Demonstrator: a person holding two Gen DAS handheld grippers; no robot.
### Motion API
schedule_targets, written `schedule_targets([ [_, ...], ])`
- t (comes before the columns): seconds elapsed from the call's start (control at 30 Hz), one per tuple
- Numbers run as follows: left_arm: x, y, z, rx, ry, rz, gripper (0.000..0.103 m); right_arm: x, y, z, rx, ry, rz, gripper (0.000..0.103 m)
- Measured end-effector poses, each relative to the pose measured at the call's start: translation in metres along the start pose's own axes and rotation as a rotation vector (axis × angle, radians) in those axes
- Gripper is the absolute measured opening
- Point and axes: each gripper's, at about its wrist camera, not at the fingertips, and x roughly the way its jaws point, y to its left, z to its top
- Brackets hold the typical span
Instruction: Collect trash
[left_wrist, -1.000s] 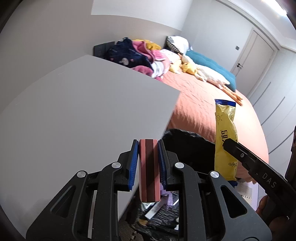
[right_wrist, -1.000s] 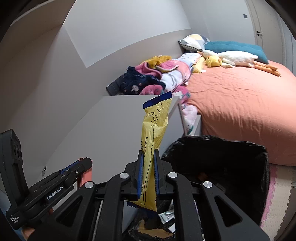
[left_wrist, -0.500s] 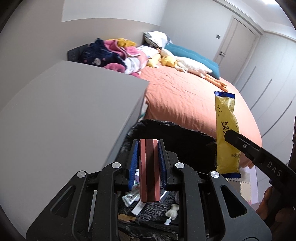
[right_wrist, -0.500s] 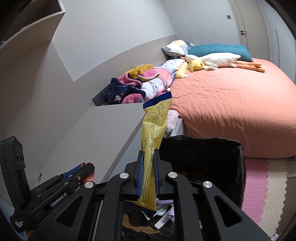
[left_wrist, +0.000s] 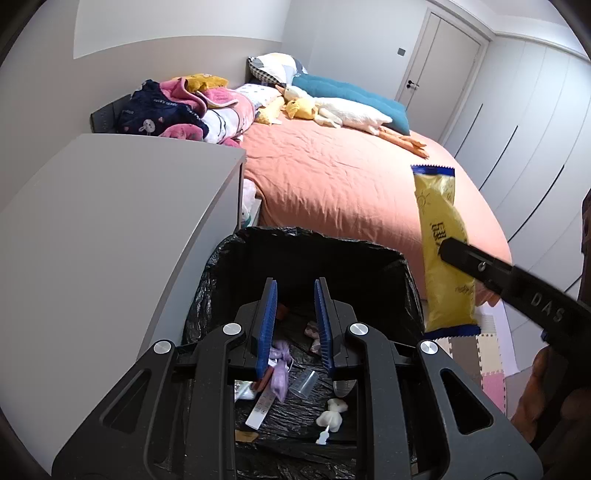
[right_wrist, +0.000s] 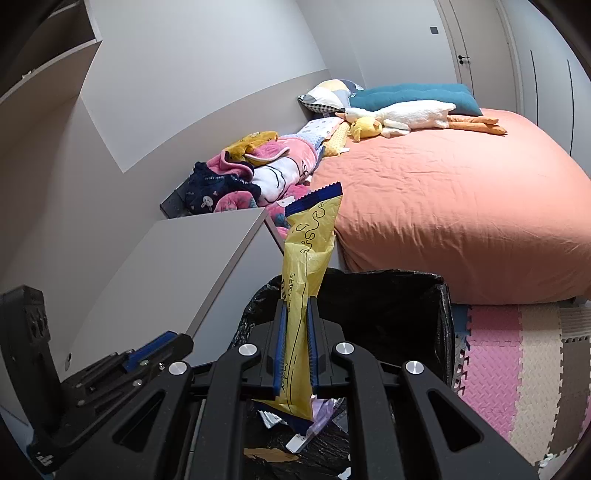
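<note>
Left gripper: jaws parted, empty, poised over the bin.
Right gripper: clamped on the yellow wrapper, held upright above the bin's rim, apparently ready to drop it inside.

The right gripper arm reads "DAS"; the yellow wrapper's print is unreadable.
</note>
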Motion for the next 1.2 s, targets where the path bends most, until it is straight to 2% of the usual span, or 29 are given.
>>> schedule_targets([
  [0.03, 0.0, 0.002, 0.0, -0.007, -0.004, 0.023, 0.024, -0.002, 0.0, 0.001, -0.006, -0.006, -0.015, 0.012],
  [0.07, -0.001, 0.004, 0.0, -0.014, -0.006, 0.04, 0.033, -0.004, 0.0, 0.002, -0.017, -0.018, -0.043, 0.022],
  [0.1, -0.002, 0.007, 0.0, -0.027, -0.01, 0.051, 0.07, -0.008, -0.001, 0.003, -0.014, -0.032, -0.059, 0.049],
  [0.13, -0.007, 0.011, 0.0, -0.048, -0.04, 0.06, 0.093, -0.012, -0.003, 0.004, -0.004, -0.056, -0.053, 0.06],
  [0.17, -0.012, 0.014, 0.0, -0.058, -0.074, 0.076, 0.093, -0.015, -0.005, 0.004, 0.001, -0.069, -0.047, 0.066],
  [0.2, -0.017, 0.017, 0.0, -0.057, -0.103, 0.102, 0.093, -0.017, -0.006, 0.005, 0.003, -0.073, -0.047, 0.066],
  [0.9, -0.021, 0.021, 0.0, -0.032, -0.097, 0.131, 0.096, -0.019, 0.001, 0.008, -0.007, -0.066, -0.031, 0.069],
  [1.2, -0.022, 0.021, -0.001, -0.028, -0.095, 0.114, 0.097, -0.015, 0.002, 0.007, -0.01, -0.055, -0.03, 0.069],
])
